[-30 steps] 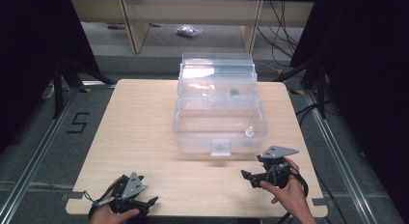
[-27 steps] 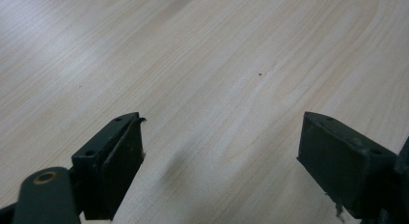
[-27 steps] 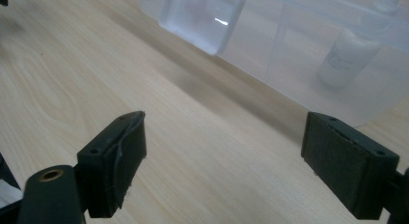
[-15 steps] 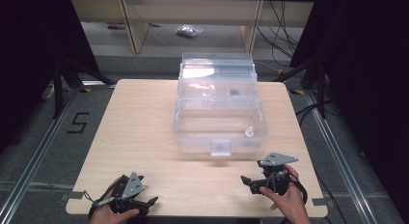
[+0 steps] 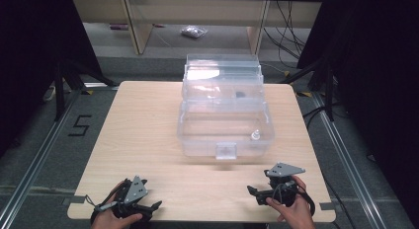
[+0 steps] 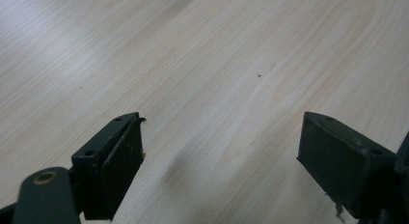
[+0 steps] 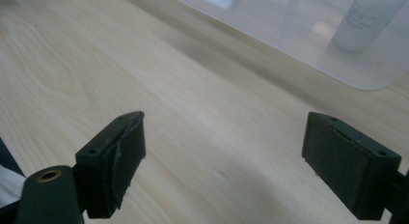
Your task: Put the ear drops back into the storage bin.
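Grippers, two, fingers spread: left gripper [image 5: 148,208]; right gripper [image 5: 253,192]; one clear box [image 5: 225,135].

Your table [image 5: 143,135] is evenly lit from overhead, surroundings at 9 and 3 o'clock go near black. Glare patch on the clear box [image 5: 223,110] lid at 12. High view soft, low detail. In your gripper views the jaws are blurred, sheen on the wood at 10 o'clock, faint shadow between jaws
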Tool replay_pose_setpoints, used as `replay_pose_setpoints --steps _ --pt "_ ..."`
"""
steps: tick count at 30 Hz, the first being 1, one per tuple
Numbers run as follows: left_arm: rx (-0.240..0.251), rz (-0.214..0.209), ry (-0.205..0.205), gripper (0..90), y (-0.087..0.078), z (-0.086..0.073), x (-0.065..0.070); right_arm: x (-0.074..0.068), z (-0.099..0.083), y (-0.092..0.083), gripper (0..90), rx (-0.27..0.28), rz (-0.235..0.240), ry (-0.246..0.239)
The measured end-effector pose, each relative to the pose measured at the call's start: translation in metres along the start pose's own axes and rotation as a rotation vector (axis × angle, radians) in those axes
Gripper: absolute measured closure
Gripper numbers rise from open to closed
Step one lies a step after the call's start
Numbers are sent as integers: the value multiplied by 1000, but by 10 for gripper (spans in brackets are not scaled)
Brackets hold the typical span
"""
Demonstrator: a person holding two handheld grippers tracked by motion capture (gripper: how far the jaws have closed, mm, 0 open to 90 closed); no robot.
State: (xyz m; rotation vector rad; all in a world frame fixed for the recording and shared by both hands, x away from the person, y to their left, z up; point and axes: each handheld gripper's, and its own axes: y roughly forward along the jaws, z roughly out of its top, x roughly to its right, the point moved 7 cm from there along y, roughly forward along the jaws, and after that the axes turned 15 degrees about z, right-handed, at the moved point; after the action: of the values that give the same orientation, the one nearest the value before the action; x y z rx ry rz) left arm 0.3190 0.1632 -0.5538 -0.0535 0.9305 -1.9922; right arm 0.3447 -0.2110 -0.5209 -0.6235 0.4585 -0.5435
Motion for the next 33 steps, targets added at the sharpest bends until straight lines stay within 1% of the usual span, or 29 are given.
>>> replay_pose_setpoints --steps 1,2,3,4,5,6,7,9,10,11,12,13,14,15,16,17,18,20,21,24,25,26,27,28,30,31,32,33 --pt "-4 3 4 154 1 0 0 -4 -3 0 164 -1 1 31" --pt "-4 3 5 154 1 0 -1 -3 -5 0 164 -9 3 12" --pt "-3 3 6 154 1 0 0 -5 -6 0 164 -8 7 31" --pt "0 4 3 154 0 0 0 -3 -6 0 164 -6 6 7" --pt "0 4 3 154 0 0 0 -3 -6 0 164 -6 6 7" --pt "-6 3 18 154 0 0 -1 -3 -6 -1 164 1 2 -4" --pt "2 2 0 154 0 0 0 -6 -10 -1 164 -5 5 21" --pt "3 0 0 154 0 0 0 -6 -11 -1 164 -1 0 19" --pt "-6 -1 21 154 0 -1 -1 -4 -12 -2 164 -6 1 -15" --pt "-9 7 20 154 0 -1 -2 -6 -14 -3 163 -10 -2 13" --pt "-8 5 22 154 0 -1 -2 -8 -17 -3 164 -14 5 34" --pt "1 0 2 154 0 0 0 -8 -17 -3 164 -14 5 34" --pt "2 2 -1 154 0 0 0 -7 -18 -4 163 -12 2 31" --pt "2 2 0 154 0 0 0 -5 -18 -4 164 -8 -4 1" --pt "1 3 1 154 0 0 0 -7 -19 -4 163 -16 -2 12" --pt "-7 0 20 154 0 -1 -1 -9 -21 -5 164 -19 5 32" --pt "-11 9 23 154 1 -1 -2 -8 -21 -5 164 -13 -3 23" --pt "-9 2 20 154 0 -1 -1 -10 -22 -7 164 -12 -1 38" --pt "1 4 0 154 0 0 0 -8 -23 -7 163 -18 -2 15" --pt "1 2 0 154 0 0 0 -6 -24 -9 164 -17 -16 -2" --pt "0 2 1 154 0 0 0 -8 -25 -9 164 -17 -9 17" --pt "-5 3 14 154 0 0 -1 -9 -26 -9 164 -21 -8 29" --pt "-11 4 22 154 0 -1 -2 -8 -25 -9 164 -15 -9 10" --pt "-11 7 22 154 0 -1 -2 -7 -25 -9 164 -16 -14 -18" --pt "-6 4 19 154 -1 0 -2 -9 -25 -8 163 -14 -10 -18" --pt "-5 -4 8 154 0 0 -1 -9 -25 -8 163 -20 -5 -30" --pt "-5 -4 8 154 0 0 -1 -9 -25 -7 164 -20 -6 -30" --pt "-10 6 26 154 0 -1 -3 -9 -25 -7 164 -20 -6 -30"
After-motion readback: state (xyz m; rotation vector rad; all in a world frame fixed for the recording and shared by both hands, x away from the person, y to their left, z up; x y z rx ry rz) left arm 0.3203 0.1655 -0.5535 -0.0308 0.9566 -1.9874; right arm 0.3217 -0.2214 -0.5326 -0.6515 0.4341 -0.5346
